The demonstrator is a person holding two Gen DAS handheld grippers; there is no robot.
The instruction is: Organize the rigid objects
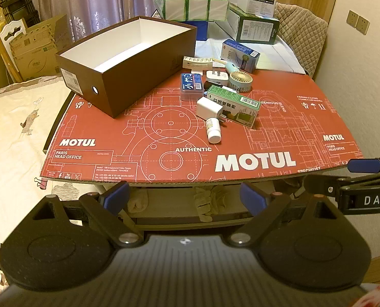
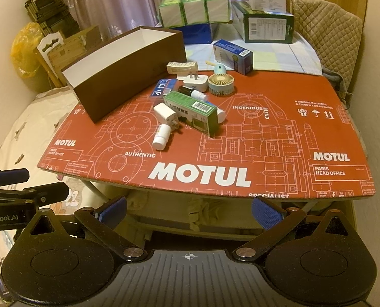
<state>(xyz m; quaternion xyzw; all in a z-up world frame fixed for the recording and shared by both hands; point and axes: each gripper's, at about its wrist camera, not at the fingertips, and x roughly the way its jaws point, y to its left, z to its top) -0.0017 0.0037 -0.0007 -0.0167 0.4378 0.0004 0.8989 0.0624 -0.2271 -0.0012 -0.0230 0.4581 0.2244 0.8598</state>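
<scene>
An empty brown shoebox [image 1: 128, 64] [image 2: 128, 66] with a white inside stands at the back left of the red cardboard sheet [image 1: 279, 133] [image 2: 279, 138]. Right of it lies a heap of small things: a white pill bottle [image 1: 213, 129] [image 2: 162, 136], a white charger [image 1: 207, 107] [image 2: 165, 113], a green carton [image 1: 234, 106] [image 2: 193, 112], a blue-labelled case [image 1: 192, 85] [image 2: 163, 87], a small round fan [image 1: 239, 79] [image 2: 221, 81] and a blue box [image 1: 239, 55] [image 2: 232, 55]. My left gripper [image 1: 184, 195] and right gripper [image 2: 190, 209] are both open and empty, held before the sheet's near edge.
Green tissue packs [image 1: 192, 3] [image 2: 193, 5] and a dark green carton [image 1: 256, 26] [image 2: 266, 24] are stacked behind the sheet. A bed with a printed cover [image 1: 13, 133] lies to the left. A quilted chair back [image 2: 325, 30] stands at the right.
</scene>
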